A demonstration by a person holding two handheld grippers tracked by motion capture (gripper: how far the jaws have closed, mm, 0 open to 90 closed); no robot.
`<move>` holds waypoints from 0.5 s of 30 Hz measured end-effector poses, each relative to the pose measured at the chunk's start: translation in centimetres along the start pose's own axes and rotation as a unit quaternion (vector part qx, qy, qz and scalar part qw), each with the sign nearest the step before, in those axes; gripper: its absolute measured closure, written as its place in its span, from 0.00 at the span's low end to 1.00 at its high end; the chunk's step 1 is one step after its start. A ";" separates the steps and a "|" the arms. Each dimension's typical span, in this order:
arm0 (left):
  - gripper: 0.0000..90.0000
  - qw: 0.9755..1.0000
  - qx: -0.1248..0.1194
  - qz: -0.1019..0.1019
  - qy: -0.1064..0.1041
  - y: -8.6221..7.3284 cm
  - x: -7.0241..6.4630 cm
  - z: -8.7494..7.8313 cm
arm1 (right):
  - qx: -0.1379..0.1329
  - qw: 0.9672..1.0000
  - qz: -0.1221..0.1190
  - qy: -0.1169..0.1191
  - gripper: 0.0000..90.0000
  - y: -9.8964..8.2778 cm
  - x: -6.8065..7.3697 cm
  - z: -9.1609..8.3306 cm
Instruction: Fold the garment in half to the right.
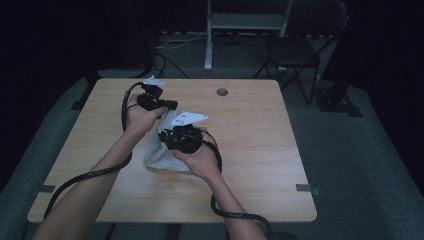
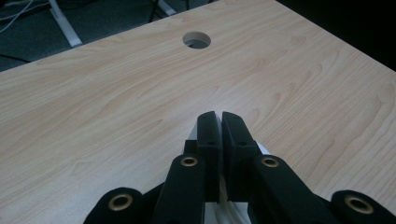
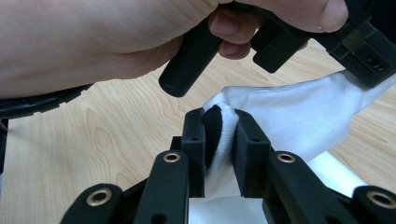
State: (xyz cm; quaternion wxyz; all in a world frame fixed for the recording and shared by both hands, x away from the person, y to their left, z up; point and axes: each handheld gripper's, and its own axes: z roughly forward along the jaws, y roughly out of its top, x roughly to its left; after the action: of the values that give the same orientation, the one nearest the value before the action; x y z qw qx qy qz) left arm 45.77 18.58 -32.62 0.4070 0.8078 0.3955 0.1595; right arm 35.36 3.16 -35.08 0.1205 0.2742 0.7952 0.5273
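Observation:
A white cloth lies bunched on the wooden table between my two hands. My left gripper is shut on an edge of it; in the left gripper view the jaws stand together with a thin strip of white cloth pinched low between them. My right gripper sits just nearer, shut on a thick fold of the cloth. In the right gripper view, that gripper squeezes a wad of the cloth, which stretches up and right to the left gripper.
A round cable hole lies in the table's far middle. Beyond the far edge stand a folding chair and a metal stand. Cables trail from both grippers across the near tabletop. Bare wood extends to the right.

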 end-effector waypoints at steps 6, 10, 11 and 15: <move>0.96 1.000 0.001 0.000 -0.004 -0.1 -0.1 0.3 | 0.002 1.000 0.001 -0.002 0.85 -0.2 -0.1 -0.2; 0.96 1.000 0.002 0.000 -0.004 -0.1 -0.3 0.5 | 0.002 1.000 0.001 -0.002 0.85 -0.3 -0.2 -0.2; 0.96 1.000 0.003 0.000 -0.005 -0.1 -0.3 0.5 | 0.004 1.000 0.001 -0.003 0.85 -0.4 -0.2 -0.3; 0.96 1.000 0.004 0.001 -0.006 -0.3 -0.5 0.8 | 0.005 1.000 0.003 -0.002 0.85 -0.5 -0.2 -0.3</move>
State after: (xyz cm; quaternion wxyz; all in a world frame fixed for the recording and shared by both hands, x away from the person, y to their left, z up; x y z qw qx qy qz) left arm 45.81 17.90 -33.27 0.4064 0.8105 0.3930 0.1532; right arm 35.24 2.65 -35.47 0.1193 0.2784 0.7970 0.5226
